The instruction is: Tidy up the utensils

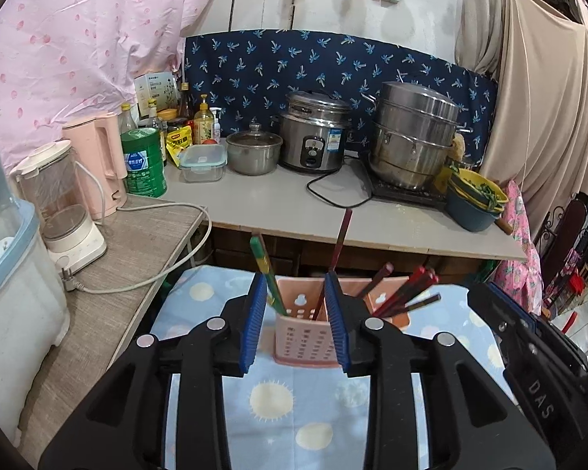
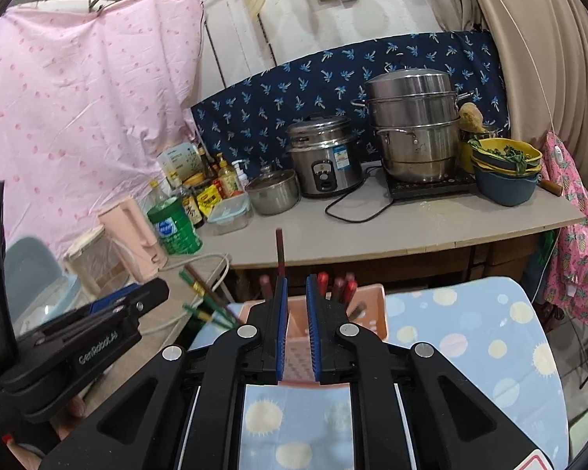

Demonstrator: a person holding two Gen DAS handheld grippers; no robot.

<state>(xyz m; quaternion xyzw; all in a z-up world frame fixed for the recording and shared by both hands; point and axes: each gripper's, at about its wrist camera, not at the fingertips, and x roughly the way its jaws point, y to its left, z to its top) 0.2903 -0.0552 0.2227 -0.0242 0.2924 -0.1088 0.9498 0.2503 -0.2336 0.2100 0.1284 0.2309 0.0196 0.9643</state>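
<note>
A pink perforated utensil holder (image 1: 307, 337) stands on a blue sun-patterned cloth (image 1: 294, 403). Its left part holds green-and-yellow chopsticks (image 1: 264, 270) and one dark red chopstick (image 1: 342, 241). Its right part holds several red and dark chopsticks (image 1: 405, 290). My left gripper (image 1: 296, 305) is open, its blue pads either side of the holder's left part, holding nothing. My right gripper (image 2: 296, 313) is open by a narrow gap just above the holder (image 2: 366, 309). One dark red chopstick (image 2: 280, 252) stands up just behind the left pad; contact is unclear. The green chopsticks (image 2: 205, 305) lean out left.
A grey counter (image 1: 278, 203) behind holds a rice cooker (image 1: 315, 133), steamer pot (image 1: 411, 141), small lidded pot (image 1: 253, 152), bottles, green tin (image 1: 143, 162) and bowls (image 1: 476, 199). A side table at left carries a pink kettle (image 1: 98, 160), blender (image 1: 60, 203) and cord.
</note>
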